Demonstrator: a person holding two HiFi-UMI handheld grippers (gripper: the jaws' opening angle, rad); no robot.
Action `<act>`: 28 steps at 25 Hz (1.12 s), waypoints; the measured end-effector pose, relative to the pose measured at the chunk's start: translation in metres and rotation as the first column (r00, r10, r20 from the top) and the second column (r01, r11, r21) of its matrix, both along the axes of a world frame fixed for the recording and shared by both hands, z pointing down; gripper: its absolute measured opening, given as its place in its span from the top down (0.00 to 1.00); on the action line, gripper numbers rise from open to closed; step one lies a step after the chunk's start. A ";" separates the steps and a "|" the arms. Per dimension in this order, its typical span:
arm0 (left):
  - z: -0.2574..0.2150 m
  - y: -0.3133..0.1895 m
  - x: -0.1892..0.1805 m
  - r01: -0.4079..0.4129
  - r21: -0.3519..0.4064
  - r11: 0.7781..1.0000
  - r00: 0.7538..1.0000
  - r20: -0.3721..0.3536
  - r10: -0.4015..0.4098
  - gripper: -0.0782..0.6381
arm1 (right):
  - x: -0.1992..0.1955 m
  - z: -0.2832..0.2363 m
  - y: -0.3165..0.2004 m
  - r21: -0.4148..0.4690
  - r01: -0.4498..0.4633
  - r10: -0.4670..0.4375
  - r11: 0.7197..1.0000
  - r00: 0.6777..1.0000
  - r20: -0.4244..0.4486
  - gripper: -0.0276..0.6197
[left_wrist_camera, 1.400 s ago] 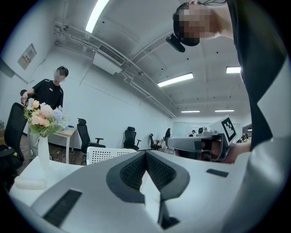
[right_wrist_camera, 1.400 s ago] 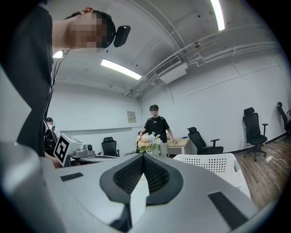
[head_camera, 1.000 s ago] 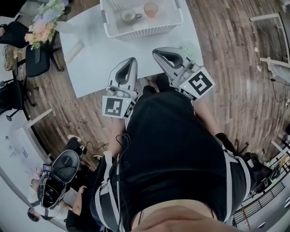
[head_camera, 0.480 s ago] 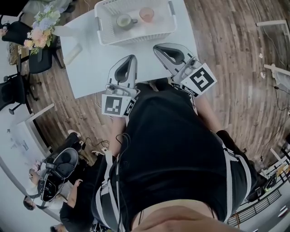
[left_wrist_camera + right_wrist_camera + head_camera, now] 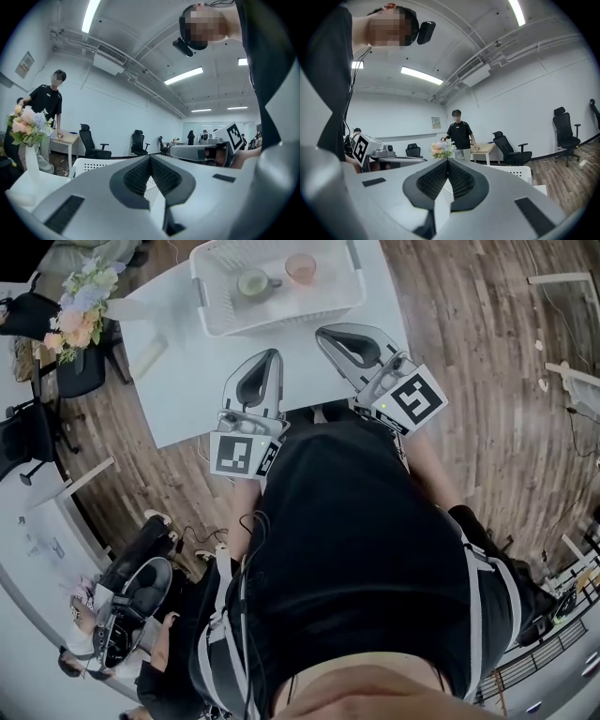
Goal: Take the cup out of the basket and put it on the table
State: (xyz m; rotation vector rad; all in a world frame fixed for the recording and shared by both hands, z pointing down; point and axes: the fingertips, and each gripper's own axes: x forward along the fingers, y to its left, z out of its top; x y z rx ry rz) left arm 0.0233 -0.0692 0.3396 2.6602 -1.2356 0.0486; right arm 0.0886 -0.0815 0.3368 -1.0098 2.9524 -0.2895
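Observation:
A white basket [image 5: 352, 298] stands at the far side of the white table [image 5: 187, 381]. Inside it are a grey-green cup [image 5: 251, 282] with a handle and a pink cup [image 5: 301, 268]. My left gripper [image 5: 274, 354] and right gripper [image 5: 323, 334] hover side by side over the table's near part, short of the basket. Both are shut with nothing in them. In the left gripper view the pads meet at the gripper [image 5: 150, 157], with the basket's [image 5: 93, 165] wall behind them. The right gripper [image 5: 447, 161] also has its pads together.
A vase of flowers [image 5: 80, 304] stands at the table's far left corner, with a small white flat object [image 5: 152, 351] nearby. Office chairs [image 5: 80, 371] stand left of the table. A person [image 5: 460, 133] stands beyond it by a desk; another sits at lower left [image 5: 141, 615].
Both grippers have moved a little forward over the table toward the basket, still shut. The basket and cups sit slightly lower and further left in the head view.

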 end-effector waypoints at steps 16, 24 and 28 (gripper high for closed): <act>0.015 -0.015 -0.043 -0.057 -0.012 0.998 0.998 0.018 0.057 0.86 | -0.058 0.014 -0.039 0.051 0.077 -0.068 0.996 0.985 -0.158 0.93; 0.019 -0.023 -0.058 -0.051 -0.035 0.998 0.998 0.032 0.052 0.86 | -0.089 0.023 -0.086 0.094 0.178 -0.149 0.980 0.955 -0.258 0.93; 0.021 -0.025 -0.064 -0.046 -0.031 0.998 0.999 0.022 0.047 0.86 | -0.099 0.049 -0.110 0.076 0.231 -0.190 0.970 0.914 -0.359 0.93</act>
